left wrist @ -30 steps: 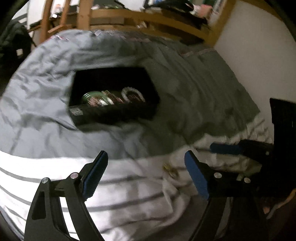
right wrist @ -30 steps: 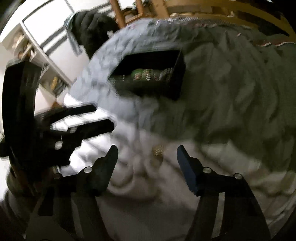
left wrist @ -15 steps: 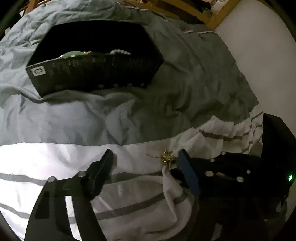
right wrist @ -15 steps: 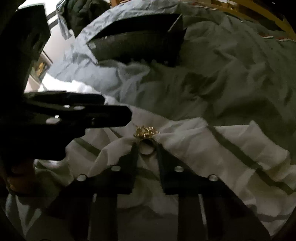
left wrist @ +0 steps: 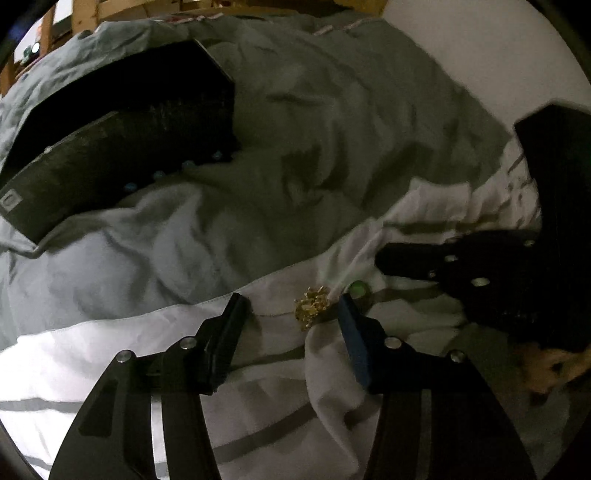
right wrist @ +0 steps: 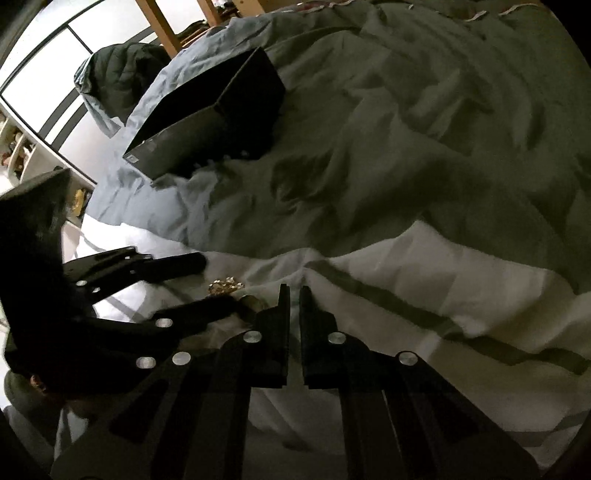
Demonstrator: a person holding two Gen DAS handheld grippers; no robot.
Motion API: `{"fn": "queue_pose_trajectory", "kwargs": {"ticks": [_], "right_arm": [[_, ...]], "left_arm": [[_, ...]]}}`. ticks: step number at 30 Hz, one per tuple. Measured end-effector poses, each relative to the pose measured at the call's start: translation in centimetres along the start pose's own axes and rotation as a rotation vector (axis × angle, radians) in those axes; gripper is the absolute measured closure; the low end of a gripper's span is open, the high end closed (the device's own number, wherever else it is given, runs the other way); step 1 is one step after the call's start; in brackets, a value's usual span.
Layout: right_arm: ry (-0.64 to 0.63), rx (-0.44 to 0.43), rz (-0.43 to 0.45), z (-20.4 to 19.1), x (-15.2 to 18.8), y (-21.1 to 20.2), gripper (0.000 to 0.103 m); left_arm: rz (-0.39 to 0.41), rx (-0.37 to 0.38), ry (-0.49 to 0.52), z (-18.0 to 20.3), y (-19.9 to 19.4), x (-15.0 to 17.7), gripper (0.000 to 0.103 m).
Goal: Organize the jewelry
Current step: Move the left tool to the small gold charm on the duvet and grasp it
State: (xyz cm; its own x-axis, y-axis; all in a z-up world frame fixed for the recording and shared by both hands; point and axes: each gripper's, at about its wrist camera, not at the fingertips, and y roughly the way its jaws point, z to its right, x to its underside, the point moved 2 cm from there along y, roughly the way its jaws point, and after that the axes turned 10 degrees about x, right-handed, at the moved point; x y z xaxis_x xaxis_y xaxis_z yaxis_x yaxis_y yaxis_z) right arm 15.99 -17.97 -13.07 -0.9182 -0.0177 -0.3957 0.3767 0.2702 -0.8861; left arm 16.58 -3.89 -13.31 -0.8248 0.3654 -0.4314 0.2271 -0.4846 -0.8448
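Note:
A small gold jewelry piece (left wrist: 312,304) with a fine chain lies on the white striped sheet; it also shows in the right wrist view (right wrist: 225,286). A small round green-tinted piece (left wrist: 356,288) lies beside it. My left gripper (left wrist: 291,314) is open, its fingers on either side of the gold piece at sheet level. My right gripper (right wrist: 293,295) is nearly shut with a thin gap, pinching a fold of the white sheet just right of the gold piece. The black jewelry box (left wrist: 118,147) stands open on the grey duvet; its contents are hidden from here.
The bed is covered by a rumpled grey duvet (right wrist: 406,129) and a white sheet with grey stripes (right wrist: 443,295). A wooden bed frame (right wrist: 162,22) and a dark jacket (right wrist: 118,74) lie beyond the box. A white wall (left wrist: 498,55) is at the right.
Both grippers have come down close to the sheet. The left gripper now straddles the gold piece. The right gripper has slid right off the gold piece and closed on a fold of sheet.

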Motion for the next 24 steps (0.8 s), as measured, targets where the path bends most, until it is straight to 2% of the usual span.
{"fn": "queue_pose_trajectory", "kwargs": {"ticks": [2, 3, 4, 7, 10, 11, 12, 14, 17, 18, 19, 20, 24], "right_arm": [[-0.032, -0.019, -0.012, -0.6, 0.1, 0.1, 0.095], [-0.042, -0.015, -0.011, -0.7, 0.1, -0.1, 0.095], [-0.056, -0.017, -0.010, -1.0, 0.1, 0.1, 0.095], [-0.075, -0.023, 0.002, -1.7, 0.3, 0.0, 0.095], [-0.090, -0.038, 0.013, -2.0, 0.4, -0.2, 0.093], [-0.107, -0.042, 0.016, -2.3, 0.5, -0.3, 0.079], [-0.121, -0.040, 0.024, -2.7, 0.6, -0.3, 0.056], [-0.153, -0.004, 0.058, -3.5, 0.8, -0.6, 0.024], [-0.171, 0.036, 0.076, -3.9, 0.8, -0.5, 0.026], [-0.181, 0.047, 0.056, -4.0, 0.9, 0.0, 0.038], [-0.192, 0.050, 0.037, -4.1, 1.0, 0.4, 0.045], [-0.203, 0.053, 0.023, -4.2, 1.2, 0.8, 0.058], [-0.243, 0.099, 0.038, -4.7, 1.5, 0.9, 0.076]], "left_arm": [[0.003, 0.007, 0.003, 0.0, 0.1, 0.0, 0.053], [0.009, 0.015, 0.002, 0.0, 0.0, 0.0, 0.060], [0.011, 0.026, -0.003, -0.1, -0.1, 0.0, 0.073], [0.008, 0.027, -0.015, -0.5, 0.0, 0.1, 0.093], [0.009, 0.016, -0.015, -0.5, -0.1, 0.2, 0.093], [0.014, 0.011, -0.015, -0.4, -0.3, 0.2, 0.094], [0.017, 0.010, -0.018, -0.4, -0.4, 0.2, 0.094], [0.022, -0.001, -0.025, -0.2, -0.5, 0.3, 0.094], [0.027, -0.003, -0.047, -0.9, -1.0, 0.4, 0.094], [0.028, -0.006, -0.047, -0.9, -1.0, 0.3, 0.094], [0.027, -0.012, -0.045, -0.8, -1.0, 0.3, 0.094], [0.025, -0.019, -0.044, -0.8, -1.0, 0.4, 0.094], [0.031, -0.034, -0.062, -0.9, -1.6, 0.1, 0.094]]}}
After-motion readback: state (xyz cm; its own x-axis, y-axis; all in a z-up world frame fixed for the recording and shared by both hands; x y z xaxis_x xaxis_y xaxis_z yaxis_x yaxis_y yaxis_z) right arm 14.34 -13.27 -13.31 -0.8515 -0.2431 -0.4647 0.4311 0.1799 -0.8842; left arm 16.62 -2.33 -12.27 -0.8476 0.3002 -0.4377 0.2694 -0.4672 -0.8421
